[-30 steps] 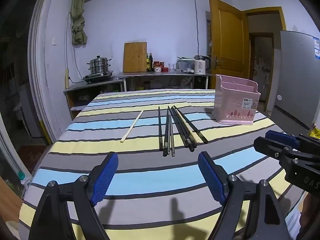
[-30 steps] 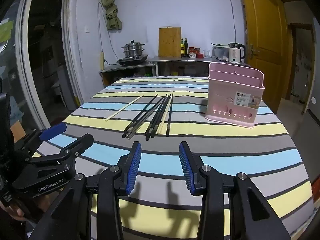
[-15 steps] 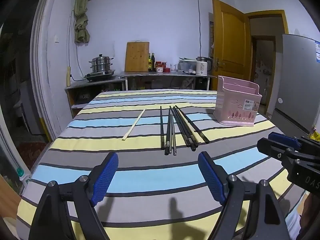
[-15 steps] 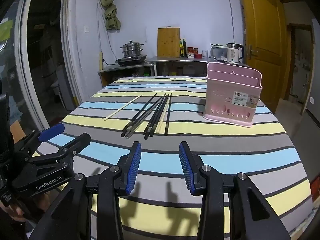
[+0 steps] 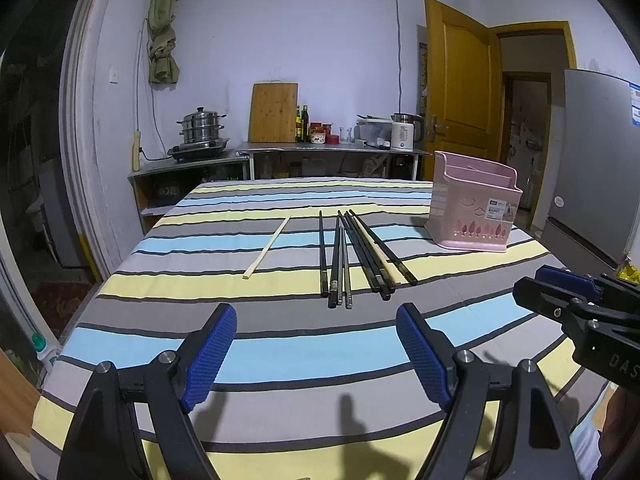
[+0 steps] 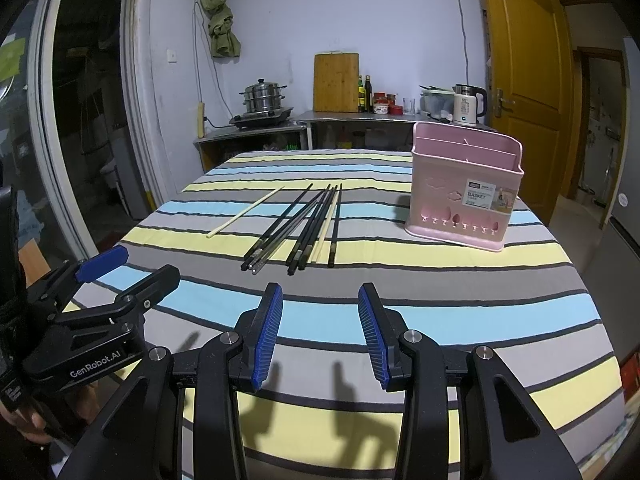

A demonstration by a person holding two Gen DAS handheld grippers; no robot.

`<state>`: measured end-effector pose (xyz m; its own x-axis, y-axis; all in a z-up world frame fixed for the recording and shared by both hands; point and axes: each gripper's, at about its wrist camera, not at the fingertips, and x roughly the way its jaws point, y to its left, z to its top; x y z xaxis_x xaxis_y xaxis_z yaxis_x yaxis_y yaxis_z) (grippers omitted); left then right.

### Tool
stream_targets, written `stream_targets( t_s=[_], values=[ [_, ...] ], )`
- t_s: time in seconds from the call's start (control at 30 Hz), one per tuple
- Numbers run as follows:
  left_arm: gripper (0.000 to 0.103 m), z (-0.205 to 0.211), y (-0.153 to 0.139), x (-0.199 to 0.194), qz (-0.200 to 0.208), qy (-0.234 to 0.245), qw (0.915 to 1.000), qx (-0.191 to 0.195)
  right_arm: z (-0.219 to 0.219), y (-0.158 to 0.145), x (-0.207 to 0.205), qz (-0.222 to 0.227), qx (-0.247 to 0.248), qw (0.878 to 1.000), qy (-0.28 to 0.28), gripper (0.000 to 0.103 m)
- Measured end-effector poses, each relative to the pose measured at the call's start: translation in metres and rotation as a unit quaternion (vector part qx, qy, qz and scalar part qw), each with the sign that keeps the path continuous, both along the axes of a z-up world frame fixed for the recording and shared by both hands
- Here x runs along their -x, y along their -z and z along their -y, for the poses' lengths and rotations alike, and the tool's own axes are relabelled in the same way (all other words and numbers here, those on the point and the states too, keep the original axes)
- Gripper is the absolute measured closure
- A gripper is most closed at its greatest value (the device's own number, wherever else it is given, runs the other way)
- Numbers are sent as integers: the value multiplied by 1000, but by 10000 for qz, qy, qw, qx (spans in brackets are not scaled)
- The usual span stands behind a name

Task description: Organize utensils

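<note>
Several dark chopsticks [image 5: 352,256] lie side by side in a bunch on the striped tablecloth, also in the right wrist view [image 6: 304,224]. One pale wooden chopstick [image 5: 267,247] lies apart to their left, seen again from the right wrist [image 6: 245,212]. A pink utensil basket [image 5: 474,210] stands upright to the right; it also shows in the right wrist view [image 6: 464,188]. My left gripper [image 5: 316,344] is open and empty above the near part of the table. My right gripper [image 6: 320,328] is open and empty, to the right of the left one.
The striped table [image 5: 280,344] ends close below both grippers. Behind it a steel counter [image 5: 332,148] holds a steamer pot [image 5: 201,126], cutting board, bottles and kettle. A yellow door [image 5: 460,92] and a grey fridge [image 5: 596,160] stand to the right.
Both views have drifted slightly; the chopsticks and basket sit a little lower in frame. Both grippers stay open and nothing on the table has moved.
</note>
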<state>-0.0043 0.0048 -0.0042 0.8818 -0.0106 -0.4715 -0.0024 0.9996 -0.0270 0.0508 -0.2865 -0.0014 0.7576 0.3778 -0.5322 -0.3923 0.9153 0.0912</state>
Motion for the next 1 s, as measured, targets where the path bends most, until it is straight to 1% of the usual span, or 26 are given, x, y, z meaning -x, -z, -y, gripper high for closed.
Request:
stream_targets(
  t_s=[1.0],
  values=[
    [21, 2, -1, 1, 12, 35, 10000, -5, 0, -1, 1, -9, 33, 10000, 13, 63]
  ],
)
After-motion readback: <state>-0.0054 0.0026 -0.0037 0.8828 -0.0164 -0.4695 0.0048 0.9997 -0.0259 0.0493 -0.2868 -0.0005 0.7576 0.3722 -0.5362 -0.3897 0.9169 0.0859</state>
